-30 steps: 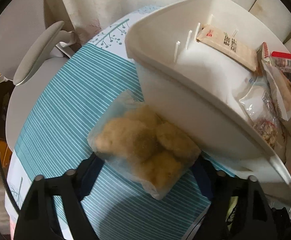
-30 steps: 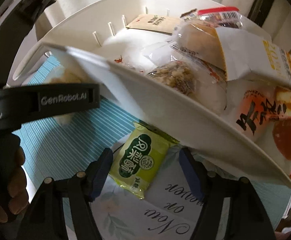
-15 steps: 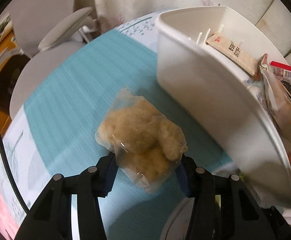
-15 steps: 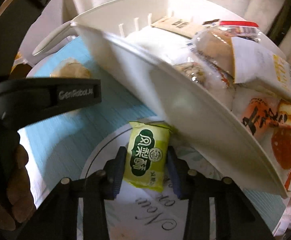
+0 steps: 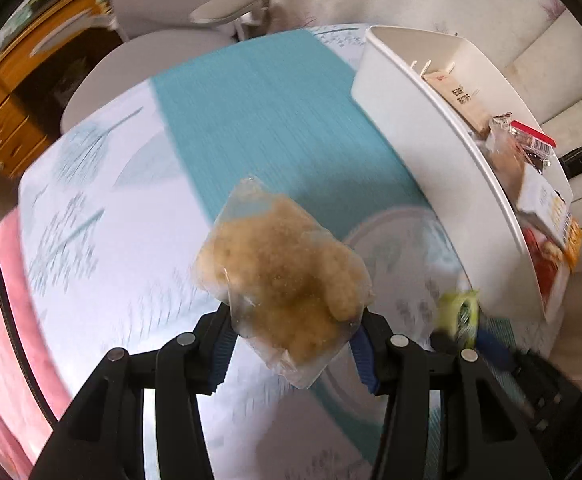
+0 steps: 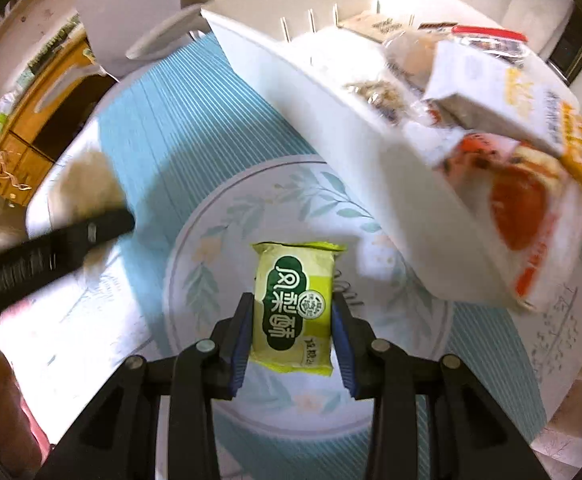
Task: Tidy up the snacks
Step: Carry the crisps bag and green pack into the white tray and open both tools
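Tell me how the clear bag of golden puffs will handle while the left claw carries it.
The clear bag of golden puffs probably sags: its thin film juts past the left claw unsupported. It looks light for its bulk, since the lumps seem airy. Those lumps may crumble if squeezed harder.

We are lifting the clear pastry bag (image 5: 287, 280) in our left gripper (image 5: 291, 348) and the green packet (image 6: 293, 308) in our right gripper (image 6: 293, 344) off the tablecloth (image 5: 103, 208), away from the white bin (image 6: 331, 104).
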Tool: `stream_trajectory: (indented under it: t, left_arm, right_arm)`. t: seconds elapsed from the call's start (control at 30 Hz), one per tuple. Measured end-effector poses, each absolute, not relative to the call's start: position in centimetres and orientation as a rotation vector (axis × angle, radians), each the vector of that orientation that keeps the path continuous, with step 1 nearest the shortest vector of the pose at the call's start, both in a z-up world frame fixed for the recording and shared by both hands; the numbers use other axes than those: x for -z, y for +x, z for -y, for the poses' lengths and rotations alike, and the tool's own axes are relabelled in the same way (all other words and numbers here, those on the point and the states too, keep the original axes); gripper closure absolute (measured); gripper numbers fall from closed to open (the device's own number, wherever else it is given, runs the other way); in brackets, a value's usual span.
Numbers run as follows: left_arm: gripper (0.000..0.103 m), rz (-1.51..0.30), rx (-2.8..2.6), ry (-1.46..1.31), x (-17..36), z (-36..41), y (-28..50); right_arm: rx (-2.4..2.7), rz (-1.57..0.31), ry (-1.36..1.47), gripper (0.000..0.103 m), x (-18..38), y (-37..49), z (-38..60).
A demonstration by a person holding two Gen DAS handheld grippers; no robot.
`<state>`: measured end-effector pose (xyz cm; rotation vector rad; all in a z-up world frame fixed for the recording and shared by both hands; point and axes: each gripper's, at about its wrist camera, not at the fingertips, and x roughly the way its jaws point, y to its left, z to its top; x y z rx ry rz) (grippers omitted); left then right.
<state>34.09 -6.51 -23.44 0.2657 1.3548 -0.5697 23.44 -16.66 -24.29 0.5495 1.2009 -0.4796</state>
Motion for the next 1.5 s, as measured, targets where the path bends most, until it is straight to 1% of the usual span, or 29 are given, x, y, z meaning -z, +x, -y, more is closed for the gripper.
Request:
stream_trajectory:
  t: [0.13,0.27,0.4,0.63,0.83,1.07,1.5]
  left_arm:
    - [0.054,-1.358,0.54,0.187,21.1,3.7,30.8]
    - [0.054,-1.285,0.476,0.146,19.1,1.9,27.0]
    - [0.054,-1.249,0.456,0.07,18.2,1.0,23.6]
    - [0.054,-1.165,0.468,-0.06,16.4,1.2,19.8]
    - [0.054,-1.095,0.513,-0.1,13.9,3.3,18.1]
    - [0.054,-1.048,0.496,-0.141,12.2,7.4,17.8]
    - [0.053,-1.017,0.325,-0.286,12.6,16.3,17.2]
  right_arm:
    - [0.436,-1.125,0.536,0.066,21.0,21.9,16.3]
    - [0.391,-1.03,0.499,0.066,17.5,20.2,16.0]
    - [0.359,-0.933,0.403,0.066,14.2,16.6,15.7]
    - [0.35,-0.825,0.252,0.066,10.3,11.1,15.3]
    - [0.372,-0.801,0.236,0.066,9.1,8.4,17.8]
    - [0.336,-0.818,0.234,0.066,9.2,8.8,22.7]
    - [0.161,-0.866,0.17,0.066,9.6,11.5,33.1]
